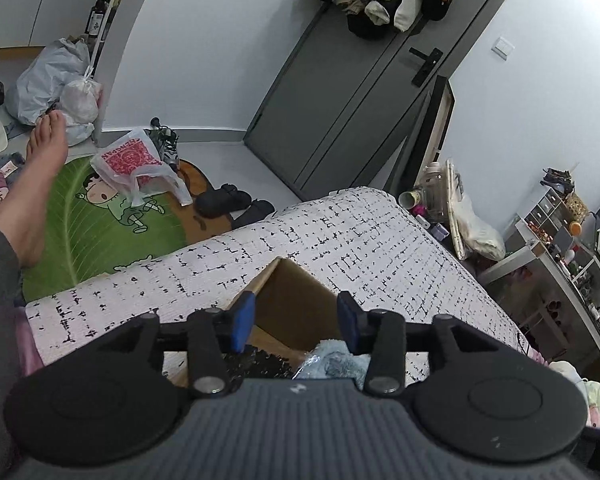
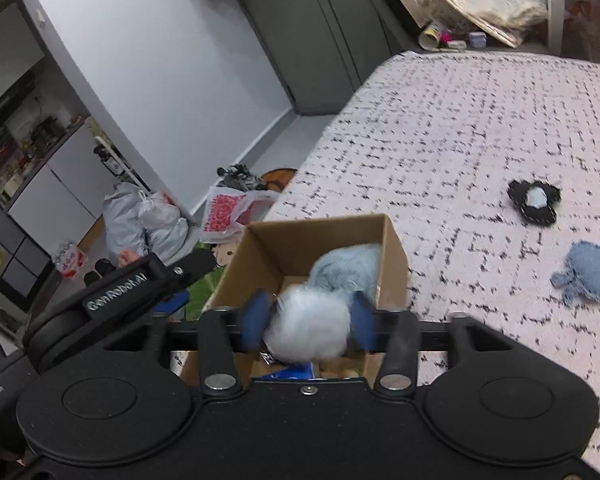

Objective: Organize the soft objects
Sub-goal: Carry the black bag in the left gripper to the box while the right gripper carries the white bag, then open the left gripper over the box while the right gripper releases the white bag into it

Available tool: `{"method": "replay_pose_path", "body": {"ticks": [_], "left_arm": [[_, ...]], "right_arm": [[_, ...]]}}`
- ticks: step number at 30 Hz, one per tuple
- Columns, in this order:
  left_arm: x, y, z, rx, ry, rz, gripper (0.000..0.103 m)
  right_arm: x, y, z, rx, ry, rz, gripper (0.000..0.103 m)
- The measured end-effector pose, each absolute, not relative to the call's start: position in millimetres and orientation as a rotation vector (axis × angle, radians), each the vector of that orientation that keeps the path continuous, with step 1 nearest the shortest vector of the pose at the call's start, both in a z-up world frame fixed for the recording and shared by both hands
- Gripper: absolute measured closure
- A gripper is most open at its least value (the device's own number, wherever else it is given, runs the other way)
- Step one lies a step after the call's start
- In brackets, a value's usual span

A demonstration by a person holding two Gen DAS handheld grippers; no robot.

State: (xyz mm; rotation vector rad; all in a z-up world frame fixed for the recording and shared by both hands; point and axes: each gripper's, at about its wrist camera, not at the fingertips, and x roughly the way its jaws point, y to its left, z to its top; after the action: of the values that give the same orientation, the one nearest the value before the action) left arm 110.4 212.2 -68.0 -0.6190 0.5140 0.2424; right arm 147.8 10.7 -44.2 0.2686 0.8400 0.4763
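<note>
Two soft toys remain on the bedspread (image 2: 440,128), both well apart from the cardboard box (image 2: 396,248) and off to its right: a black one with a pale centre (image 2: 534,202) and, nearer the camera, a blue denim one (image 2: 586,278). Inside the box one fluffy light-blue plush (image 2: 348,268) lies against the right wall, and something dark and a blue wrapper show at the box floor, too hidden to name.

One white-blue pompom-like plush (image 2: 308,330) is pinched between the blue pads of the right gripper (image 2: 309,322), which hangs over the near edge of the box. The left gripper (image 1: 296,320) stands spread and holds nothing, its pads over the box's open top.

Judging by this, the step in hand is the drop. It would go best with the right gripper carried further over the box's middle before the jaws part, so the light, springy plush falls onto the bare floor left of the blue plush rather than bouncing off the rim. The left gripper could steady the box's left wall, since the box sits on a soft bed and may tip.
</note>
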Motion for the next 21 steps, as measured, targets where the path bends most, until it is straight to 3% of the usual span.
{"method": "replay_pose_path", "body": {"ticks": [6,12,21], "left_arm": [[111,209,-66,-0.588,0.541,0.274,0.035],[114,198,-65,-0.537,0.570,0.286,0.022],[118,166,-55,-0.447,0.618,0.252,0.018]], "right_arm": [[149,-9,-43,0.286,0.844,0.428,0.044],[148,-35,-43,0.289,0.841,0.378,0.040],[145,-80,-35,0.304,0.816,0.342,0.023]]}}
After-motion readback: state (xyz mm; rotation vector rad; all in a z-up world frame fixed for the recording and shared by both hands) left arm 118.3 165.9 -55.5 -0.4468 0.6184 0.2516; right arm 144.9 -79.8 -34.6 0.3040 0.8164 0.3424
